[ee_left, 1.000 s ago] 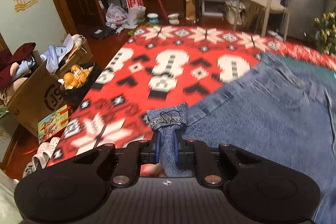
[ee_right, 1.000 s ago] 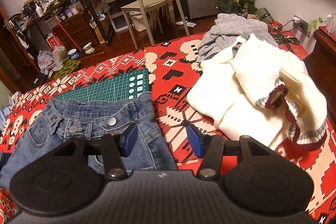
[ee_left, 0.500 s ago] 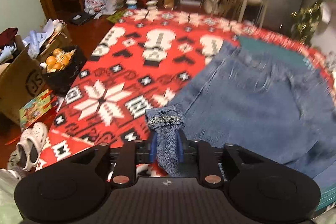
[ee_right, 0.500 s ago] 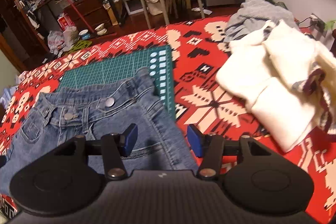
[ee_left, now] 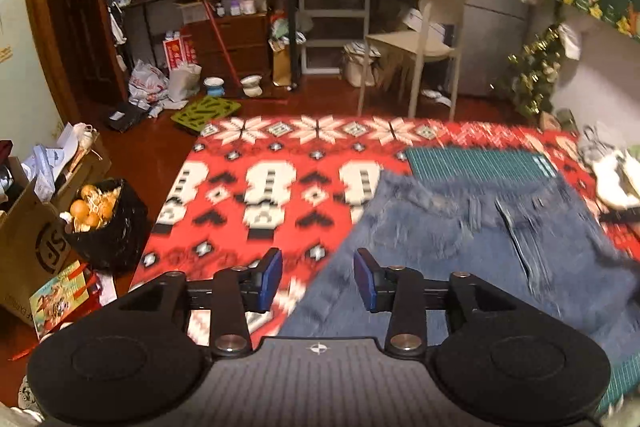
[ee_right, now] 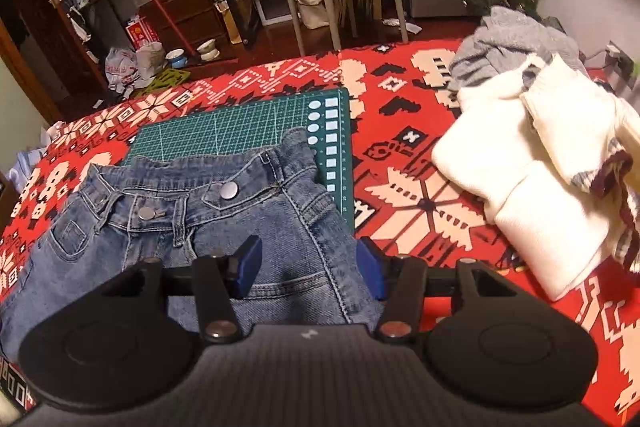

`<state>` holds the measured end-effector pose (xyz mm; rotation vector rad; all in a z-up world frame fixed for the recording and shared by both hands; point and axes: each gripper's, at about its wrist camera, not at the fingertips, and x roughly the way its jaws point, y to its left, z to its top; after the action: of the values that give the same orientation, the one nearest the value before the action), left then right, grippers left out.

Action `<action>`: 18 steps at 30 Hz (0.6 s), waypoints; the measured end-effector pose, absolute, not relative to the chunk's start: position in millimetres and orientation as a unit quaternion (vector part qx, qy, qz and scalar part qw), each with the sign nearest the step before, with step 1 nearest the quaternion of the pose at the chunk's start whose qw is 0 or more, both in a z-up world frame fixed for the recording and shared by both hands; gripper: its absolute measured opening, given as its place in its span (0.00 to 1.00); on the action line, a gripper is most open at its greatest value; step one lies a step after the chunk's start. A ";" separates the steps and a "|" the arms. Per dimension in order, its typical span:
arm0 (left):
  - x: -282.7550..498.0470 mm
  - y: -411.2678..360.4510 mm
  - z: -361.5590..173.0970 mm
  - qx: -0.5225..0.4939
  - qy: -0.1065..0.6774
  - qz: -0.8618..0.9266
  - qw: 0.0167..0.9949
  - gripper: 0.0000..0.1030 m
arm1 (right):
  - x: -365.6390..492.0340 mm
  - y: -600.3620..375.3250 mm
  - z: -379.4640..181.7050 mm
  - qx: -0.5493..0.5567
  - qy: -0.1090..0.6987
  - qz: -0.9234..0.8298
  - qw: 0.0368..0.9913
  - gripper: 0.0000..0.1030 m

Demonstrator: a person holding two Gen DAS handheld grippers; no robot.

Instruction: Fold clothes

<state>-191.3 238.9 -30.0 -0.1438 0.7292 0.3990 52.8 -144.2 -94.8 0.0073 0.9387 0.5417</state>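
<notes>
- Left gripper point(ee_left: 318, 281) — jaws opening, nothing between them, hanging above the left edge of the jeans point(ee_left: 480, 247).
- Right gripper point(ee_right: 308, 269) — jaws wide, empty, over the jeans point(ee_right: 192, 215) at lower centre.
- Jeans lie partly on the green mat point(ee_right: 240, 127), on the red blanket point(ee_right: 400, 163).

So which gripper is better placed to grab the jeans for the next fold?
Probably the right gripper: it hangs open right over the jeans near the waistband. The left gripper is empty, its jaws opening, above the jeans' edge.
</notes>
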 end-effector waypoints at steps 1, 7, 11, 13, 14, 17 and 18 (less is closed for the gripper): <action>-181.7 242.1 -34.2 -0.075 0.358 0.189 0.911 0.41 | 52.2 -145.6 -94.7 0.006 0.449 0.258 0.855 0.55; -131.7 246.8 -73.6 -0.056 0.392 0.165 0.903 0.40 | 48.8 -149.2 -93.7 -0.008 0.447 0.273 0.852 0.50; -109.1 243.3 -90.0 -0.041 0.404 0.136 0.904 0.41 | 56.8 -148.7 -98.7 -0.015 0.448 0.264 0.854 0.33; -98.8 244.0 -93.9 -0.037 0.406 0.129 0.904 0.41 | 64.2 -145.5 -103.4 -0.025 0.450 0.257 0.855 0.33; -92.1 246.2 -96.6 -0.036 0.411 0.129 0.902 0.42 | 68.3 -143.3 -106.5 -0.031 0.451 0.255 0.855 0.33; -74.8 253.0 -106.1 -0.037 0.427 0.128 0.894 0.42 | 77.6 -136.1 -115.1 -0.043 0.450 0.248 0.857 0.36; -70.7 255.9 -108.6 -0.043 0.430 0.125 0.893 0.42 | 80.0 -134.4 -117.7 -0.041 0.450 0.243 0.858 0.41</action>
<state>-70.7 255.9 -108.6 -0.0893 0.8924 0.2588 80.0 -134.4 -117.7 -0.0860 0.9445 0.5113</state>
